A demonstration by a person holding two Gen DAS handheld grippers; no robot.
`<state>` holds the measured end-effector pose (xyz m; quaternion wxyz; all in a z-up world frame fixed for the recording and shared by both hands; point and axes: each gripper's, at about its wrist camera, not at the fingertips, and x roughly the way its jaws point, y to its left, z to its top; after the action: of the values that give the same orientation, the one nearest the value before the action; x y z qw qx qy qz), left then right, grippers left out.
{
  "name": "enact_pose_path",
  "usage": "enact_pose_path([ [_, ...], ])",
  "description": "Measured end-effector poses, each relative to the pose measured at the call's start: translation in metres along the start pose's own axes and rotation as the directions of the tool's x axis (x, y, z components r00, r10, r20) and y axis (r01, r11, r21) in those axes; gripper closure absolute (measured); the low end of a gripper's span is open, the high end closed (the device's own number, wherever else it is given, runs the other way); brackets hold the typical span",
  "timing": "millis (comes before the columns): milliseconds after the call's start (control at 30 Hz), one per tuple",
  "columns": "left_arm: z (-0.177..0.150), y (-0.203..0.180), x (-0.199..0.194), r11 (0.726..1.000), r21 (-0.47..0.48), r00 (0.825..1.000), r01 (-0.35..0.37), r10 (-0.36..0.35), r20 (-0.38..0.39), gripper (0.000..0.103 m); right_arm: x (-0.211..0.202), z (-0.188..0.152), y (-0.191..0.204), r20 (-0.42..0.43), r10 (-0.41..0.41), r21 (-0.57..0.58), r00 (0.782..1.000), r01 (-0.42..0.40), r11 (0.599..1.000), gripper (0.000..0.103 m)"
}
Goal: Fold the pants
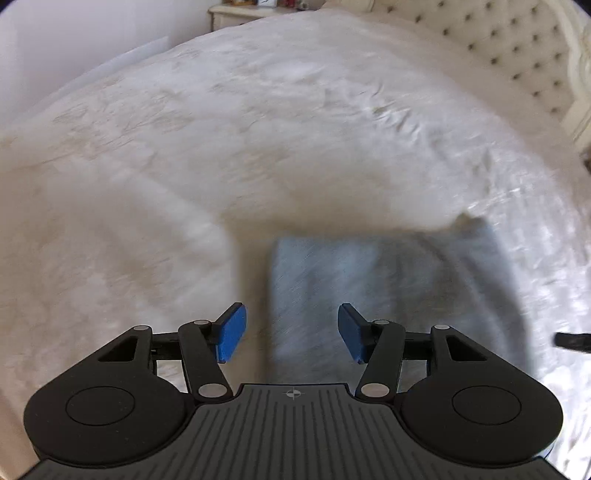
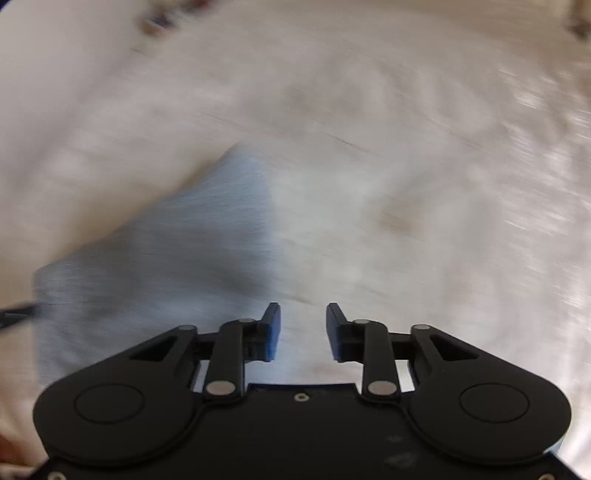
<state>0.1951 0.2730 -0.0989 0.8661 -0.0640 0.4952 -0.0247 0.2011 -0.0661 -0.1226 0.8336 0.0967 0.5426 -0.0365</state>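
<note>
The pants are a pale blue-grey folded bundle lying on the white bedspread, blurred by motion. In the left wrist view my left gripper hangs above the bundle's left part, jaws open, nothing between the blue pads. In the right wrist view the pants lie to the lower left. My right gripper stands open over the bedspread just right of the bundle's edge, holding nothing. A dark tip of the other gripper shows at each view's side edge.
A tufted cream headboard runs along the bed's far right. A pale nightstand with small items stands at the far left corner beside a white wall. Wide stretches of rumpled bedspread surround the pants.
</note>
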Motion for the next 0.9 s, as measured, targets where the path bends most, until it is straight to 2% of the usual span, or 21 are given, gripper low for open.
enact_pose_path([
  [100,-0.003,-0.004,-0.008,0.999,0.022,0.999,0.028,-0.028,0.028,0.05,-0.02,-0.01,0.005,0.087,0.024,-0.03,0.996,-0.022,0.999,0.073],
  [200,-0.003,-0.019,-0.014,0.993,0.071,0.994,0.089,-0.093,0.053,0.049,-0.026,-0.005,0.048,0.153,0.108,-0.117,0.982,-0.09,0.989,0.073],
  [233,-0.004,-0.025,-0.015,0.989,0.088,0.991,0.12,-0.125,0.054,0.049,-0.027,-0.007,0.058,0.15,0.136,-0.14,0.979,-0.115,0.983,0.073],
  [267,-0.006,-0.033,-0.015,0.984,0.105,0.987,0.147,-0.153,0.05,0.049,-0.027,-0.01,0.07,0.143,0.16,-0.168,0.977,-0.136,0.976,0.065],
  [333,-0.013,-0.043,-0.006,0.974,0.152,0.984,0.17,-0.176,0.03,0.048,-0.019,-0.02,0.093,0.114,0.187,-0.232,0.976,-0.157,0.96,0.061],
  [400,-0.028,-0.048,0.008,0.969,0.194,0.989,0.15,-0.149,-0.022,0.048,-0.005,-0.035,0.102,0.057,0.165,-0.272,0.985,-0.144,0.952,0.061],
  [467,-0.043,-0.046,0.026,0.97,0.211,0.99,0.124,-0.107,-0.09,0.048,0.018,-0.049,0.099,-0.017,0.111,-0.257,0.994,-0.111,0.96,0.061],
  [567,-0.058,-0.04,0.028,0.965,0.237,0.991,0.111,-0.09,-0.097,0.045,0.023,-0.059,0.089,-0.038,0.115,-0.213,0.993,-0.121,0.97,0.062],
  [667,-0.049,-0.04,0.016,0.957,0.261,0.99,0.125,-0.104,-0.093,0.045,0.02,-0.047,0.092,-0.036,0.115,-0.226,0.993,-0.121,0.967,0.061],
  [800,-0.022,-0.044,-0.004,0.95,0.28,0.989,0.14,-0.146,-0.001,0.044,-0.003,-0.022,0.102,0.09,0.181,-0.261,0.979,-0.152,0.953,0.061],
  [900,0.001,-0.049,0.007,0.959,0.238,0.985,0.154,-0.168,0.039,0.044,0.002,0.003,0.12,0.128,0.232,-0.304,0.964,-0.185,0.935,0.059],
])
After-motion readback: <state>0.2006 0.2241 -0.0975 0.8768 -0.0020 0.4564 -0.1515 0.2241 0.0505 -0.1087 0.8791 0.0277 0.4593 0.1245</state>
